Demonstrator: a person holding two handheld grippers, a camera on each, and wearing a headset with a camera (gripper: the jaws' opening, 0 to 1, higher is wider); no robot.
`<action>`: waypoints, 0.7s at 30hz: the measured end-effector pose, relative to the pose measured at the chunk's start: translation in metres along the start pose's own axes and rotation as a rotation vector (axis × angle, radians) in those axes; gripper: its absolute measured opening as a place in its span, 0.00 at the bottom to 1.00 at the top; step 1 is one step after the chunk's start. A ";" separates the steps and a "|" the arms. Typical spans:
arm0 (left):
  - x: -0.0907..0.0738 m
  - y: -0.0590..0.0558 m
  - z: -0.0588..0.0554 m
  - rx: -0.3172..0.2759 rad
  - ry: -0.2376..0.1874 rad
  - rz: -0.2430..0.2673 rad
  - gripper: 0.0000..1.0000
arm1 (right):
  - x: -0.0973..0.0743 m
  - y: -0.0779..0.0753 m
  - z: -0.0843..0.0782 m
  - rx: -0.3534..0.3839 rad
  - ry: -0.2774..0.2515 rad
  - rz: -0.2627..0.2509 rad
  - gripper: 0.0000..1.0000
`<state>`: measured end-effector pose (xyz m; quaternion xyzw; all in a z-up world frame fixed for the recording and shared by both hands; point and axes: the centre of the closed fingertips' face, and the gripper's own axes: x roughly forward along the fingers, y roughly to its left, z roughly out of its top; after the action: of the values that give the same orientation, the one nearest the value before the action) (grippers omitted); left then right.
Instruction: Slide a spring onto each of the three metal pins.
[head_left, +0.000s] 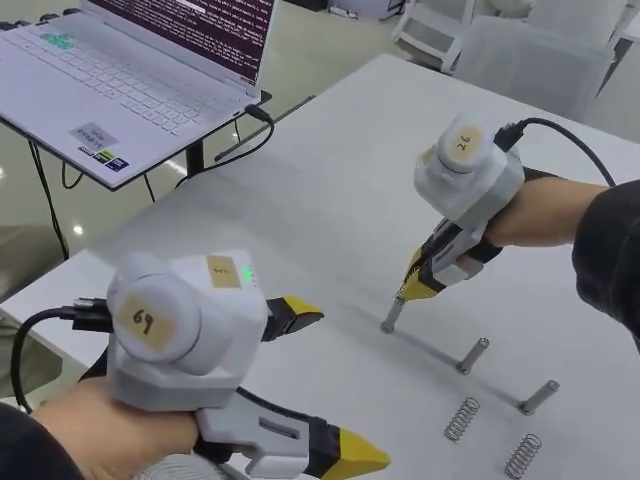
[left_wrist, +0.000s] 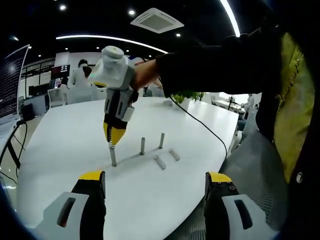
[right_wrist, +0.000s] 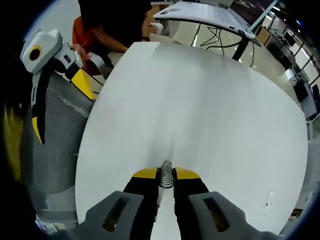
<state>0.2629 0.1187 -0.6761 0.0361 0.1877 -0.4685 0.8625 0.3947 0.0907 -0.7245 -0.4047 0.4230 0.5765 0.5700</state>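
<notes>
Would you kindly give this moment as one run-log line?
right tool: shut on spring, at top of leftmost pin | left tool: open, empty | two loose springs | two bare pins

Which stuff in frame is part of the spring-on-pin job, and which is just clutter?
Job:
- three metal pins
- spring in the right gripper
- two loose springs

Lying about:
- laptop
- cable
- left gripper, open, holding nothing

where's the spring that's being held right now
The spring is clamped in the jaws of the right gripper, held at the top of the leftmost pin in the head view.
</notes>
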 end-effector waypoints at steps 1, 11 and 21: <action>0.000 0.000 0.000 0.001 -0.001 0.001 0.79 | 0.000 0.000 0.000 0.000 -0.001 0.002 0.08; 0.001 0.000 0.003 0.003 -0.006 -0.009 0.78 | 0.001 -0.002 -0.001 0.000 0.005 0.005 0.08; 0.001 0.001 0.004 0.004 -0.007 -0.013 0.77 | 0.002 -0.003 -0.003 -0.009 0.021 0.005 0.08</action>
<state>0.2653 0.1178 -0.6732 0.0349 0.1841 -0.4746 0.8600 0.3977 0.0883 -0.7279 -0.4122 0.4273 0.5757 0.5622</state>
